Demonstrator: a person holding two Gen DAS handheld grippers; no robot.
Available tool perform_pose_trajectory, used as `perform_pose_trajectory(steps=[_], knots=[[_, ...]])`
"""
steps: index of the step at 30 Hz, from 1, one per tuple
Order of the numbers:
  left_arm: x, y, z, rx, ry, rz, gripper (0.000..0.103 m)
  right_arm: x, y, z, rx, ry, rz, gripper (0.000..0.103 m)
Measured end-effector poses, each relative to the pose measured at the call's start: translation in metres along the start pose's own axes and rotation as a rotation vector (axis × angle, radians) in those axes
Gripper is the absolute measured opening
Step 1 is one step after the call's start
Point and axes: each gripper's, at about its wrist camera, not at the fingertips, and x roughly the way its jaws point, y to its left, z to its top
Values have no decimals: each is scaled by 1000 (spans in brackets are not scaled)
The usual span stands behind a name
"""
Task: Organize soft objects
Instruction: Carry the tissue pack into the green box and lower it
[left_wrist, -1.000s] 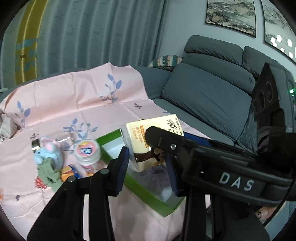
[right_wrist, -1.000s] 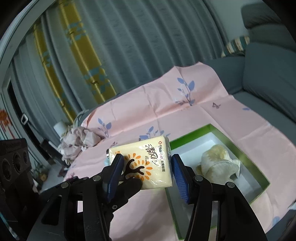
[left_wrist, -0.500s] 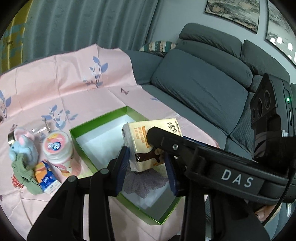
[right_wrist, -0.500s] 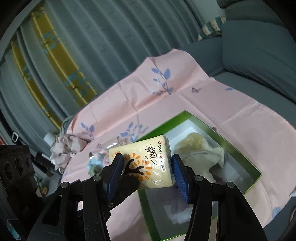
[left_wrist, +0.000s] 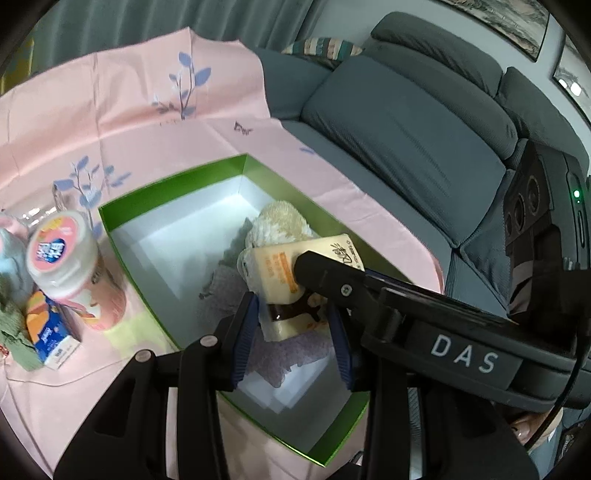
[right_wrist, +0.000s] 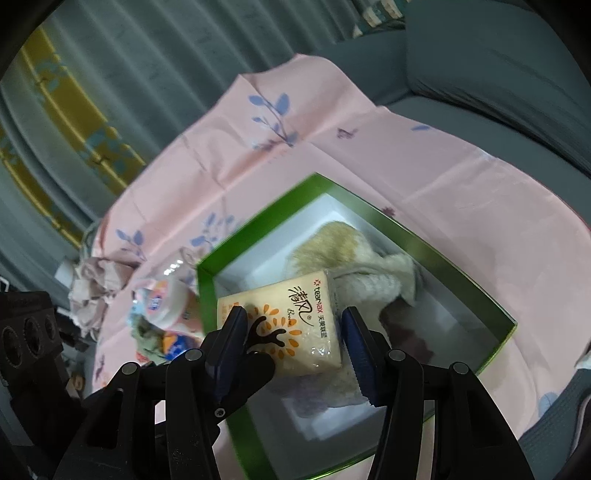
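At left, a pink-lidded jar (left_wrist: 61, 254) and small blue carton (left_wrist: 50, 332) wait outside on the pink cloth (left_wrist: 129, 110). Both grippers share the tissue pack (right_wrist: 291, 325) over the green box (left_wrist: 177, 177): left gripper (left_wrist: 291, 325) and right gripper (right_wrist: 291, 339) each pinch it part-open, likely to steady lowering beside the cream plush (right_wrist: 343, 254).

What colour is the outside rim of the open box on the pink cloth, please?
Bright green, with a white inside; the box shows best in the left wrist view.

Home living rm: grey sofa (left_wrist: 406, 122), curtains (right_wrist: 110, 74), framed pics (left_wrist: 506, 18)
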Motion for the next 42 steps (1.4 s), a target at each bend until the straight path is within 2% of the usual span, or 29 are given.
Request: perform_pose_trajectory(steps=[9, 18, 26, 31, 36, 40, 42], knots=[[25, 5, -2, -18, 79, 18, 37, 19, -12, -1, 37, 55, -63, 56], [39, 10, -3, -37, 123, 56, 37, 33, -15, -1, 45, 86, -98, 57], [44, 12, 1, -24, 130, 120, 39, 39, -17, 0, 55, 80, -123, 57], [44, 13, 1, -32, 129, 124, 40, 38, -18, 1, 66, 76, -116, 57], [36, 13, 2, -42, 105, 136, 54, 30, -21, 2, 83, 54, -84, 61], [29, 13, 3, -56, 99, 115, 58, 22, -19, 3, 84, 33, -85, 68], [24, 10, 4, -51, 86, 115, 64, 15, -17, 3, 80, 13, -84, 72]])
